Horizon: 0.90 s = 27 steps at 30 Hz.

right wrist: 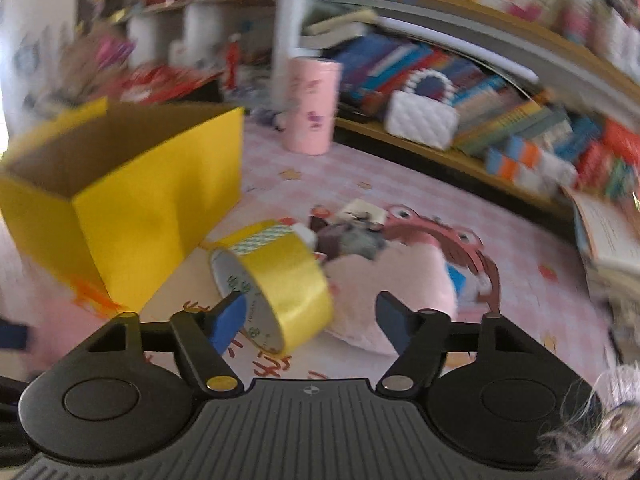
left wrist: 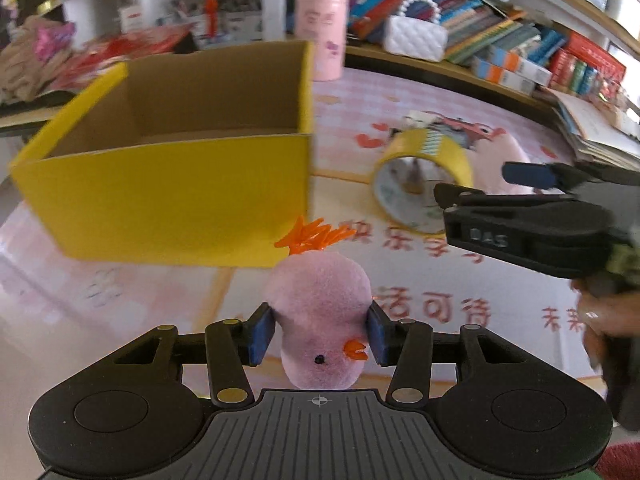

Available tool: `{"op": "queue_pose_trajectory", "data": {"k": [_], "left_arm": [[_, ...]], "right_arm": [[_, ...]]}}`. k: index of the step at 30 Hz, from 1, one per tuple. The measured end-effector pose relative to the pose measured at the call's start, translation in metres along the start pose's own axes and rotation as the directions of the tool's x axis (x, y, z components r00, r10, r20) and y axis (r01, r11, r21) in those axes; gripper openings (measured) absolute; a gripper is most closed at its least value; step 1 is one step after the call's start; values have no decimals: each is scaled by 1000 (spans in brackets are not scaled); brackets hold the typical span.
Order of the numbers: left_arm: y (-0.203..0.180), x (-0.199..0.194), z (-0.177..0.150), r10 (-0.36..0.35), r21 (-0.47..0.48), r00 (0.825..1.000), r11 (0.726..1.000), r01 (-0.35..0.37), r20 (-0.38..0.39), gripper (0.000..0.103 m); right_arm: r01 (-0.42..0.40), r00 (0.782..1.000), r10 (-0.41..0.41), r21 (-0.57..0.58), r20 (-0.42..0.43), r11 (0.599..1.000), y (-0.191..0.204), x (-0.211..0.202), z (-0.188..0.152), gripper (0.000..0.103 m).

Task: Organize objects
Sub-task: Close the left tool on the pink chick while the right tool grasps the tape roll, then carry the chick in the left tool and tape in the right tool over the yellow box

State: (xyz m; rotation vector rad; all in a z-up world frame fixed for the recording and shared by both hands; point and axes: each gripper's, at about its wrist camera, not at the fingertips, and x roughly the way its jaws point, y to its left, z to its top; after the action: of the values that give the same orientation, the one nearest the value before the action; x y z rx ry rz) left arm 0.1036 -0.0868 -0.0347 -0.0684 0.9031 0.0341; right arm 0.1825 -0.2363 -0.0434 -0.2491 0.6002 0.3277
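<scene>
Two tongs — left tongs [left wrist: 320, 338] clenched on a fluffy pink chick toy [left wrist: 320, 320], right tongs [right wrist: 310, 322] spread loose around a yellow tape roll [right wrist: 276, 284].

A pink checked cloth [left wrist: 420, 96] printed with cartoons and red characters covers the counter. Beyond it, wooden bookshelves [left wrist: 460, 68] hold rows of colourful books [left wrist: 500, 36]; a white post [left wrist: 274, 0] rises behind, in daylight.

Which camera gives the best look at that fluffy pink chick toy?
The left wrist view: the pink chick sits centred and sharp between the left gripper's pads. The right wrist view shows only a blurred orange streak at its left edge, probably its crest.
</scene>
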Motion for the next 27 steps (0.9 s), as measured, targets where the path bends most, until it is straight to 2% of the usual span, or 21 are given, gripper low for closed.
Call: {"op": "queue_pose_trajectory", "data": {"k": [4,5,7,9,11,16,20,27], "left_arm": [[14,-10,-8,42,-25,999,999,-42,4,47],[18,-12,-10,51,-34,999,998,-51,4,47],[26,-16,-13,66,-53,998,996,-65,8,47],[37,-20,-15,74,-79,997,994,-72,14,47],[49,-23,-16,72,-107,997,992,-70,19,47],[74,-31,-18,52,-145,998,988,-46,40,47],[89,-33,-24,21,-142,999,990,-16,39,47],[116,-47,-36,-21,-139,998,990,29,59,47]], "right_arm": [[31,999,-26,-146,33,989,18,20,-3,49],[44,998,-37,-167,43,985,20,23,-4,39],[75,996,-66,-184,56,980,21,27,-4,32],[78,996,-71,-152,52,985,17,24,-1,30],[82,996,-78,-91,44,993,13,14,2,21],[23,1000,-23,44,-8,999,13,-16,1,6],[-19,999,25,145,-39,989,25,-41,1,6],[-91,991,105,158,-79,983,77,-71,-5,6]]}}
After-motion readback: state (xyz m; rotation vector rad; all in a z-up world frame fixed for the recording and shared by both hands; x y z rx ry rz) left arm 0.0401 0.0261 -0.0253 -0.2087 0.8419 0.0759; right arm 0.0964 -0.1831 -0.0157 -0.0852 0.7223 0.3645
